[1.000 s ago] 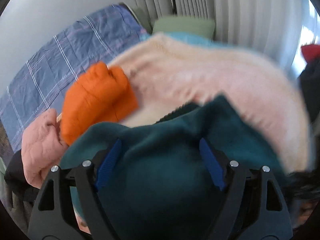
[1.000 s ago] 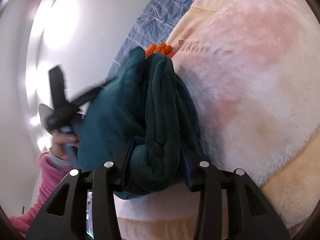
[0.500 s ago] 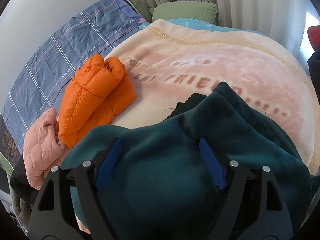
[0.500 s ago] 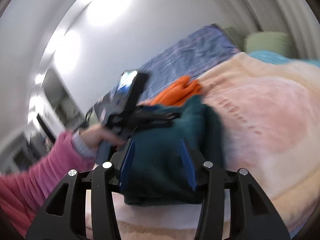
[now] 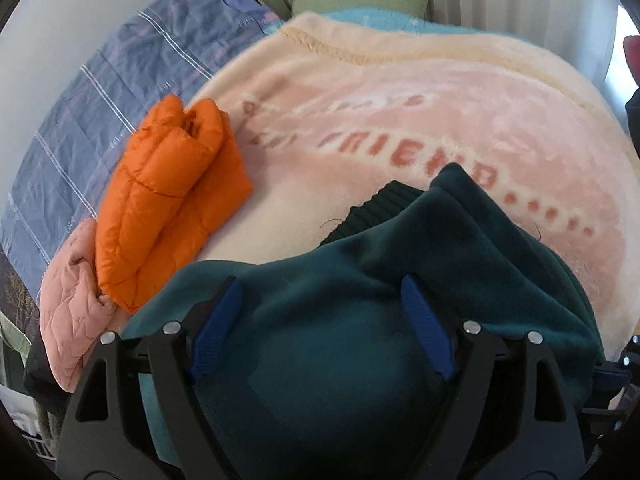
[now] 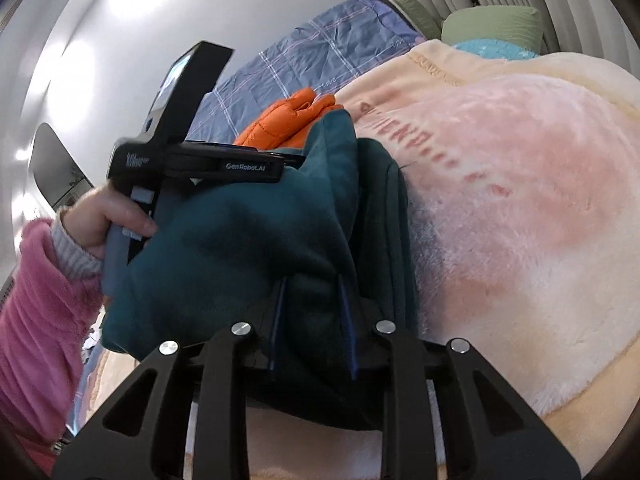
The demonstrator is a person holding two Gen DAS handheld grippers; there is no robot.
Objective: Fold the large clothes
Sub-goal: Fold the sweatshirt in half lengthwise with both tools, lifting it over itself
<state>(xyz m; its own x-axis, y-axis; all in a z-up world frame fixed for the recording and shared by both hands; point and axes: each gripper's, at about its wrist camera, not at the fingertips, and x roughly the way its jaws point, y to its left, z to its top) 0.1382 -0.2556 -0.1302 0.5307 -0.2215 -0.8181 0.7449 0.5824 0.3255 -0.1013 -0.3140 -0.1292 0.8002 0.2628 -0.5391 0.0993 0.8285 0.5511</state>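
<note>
Fleece garment [image 5: 360, 340], dark teal, lies bundled on the bed's blanket [image 5: 400, 92], directly ahead of both units. Right hand-held gripper [image 6: 312, 320] is closing on a thick fold; left hand-held gripper [image 5: 320, 320] straddles the bulk, spread wide. Keep layers aligned; avoid snagging the blanket.

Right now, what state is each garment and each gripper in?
Teal fleece: bunched on the blanket, between both grippers.
Left gripper: jaws wide around the fleece.
Right gripper: jaws closing, a fleece fold between them.
Orange puffer jacket: folded, lying on the blanket.
Pink quilted garment: crumpled beside the jacket.
Blanket: spread flat.
</note>
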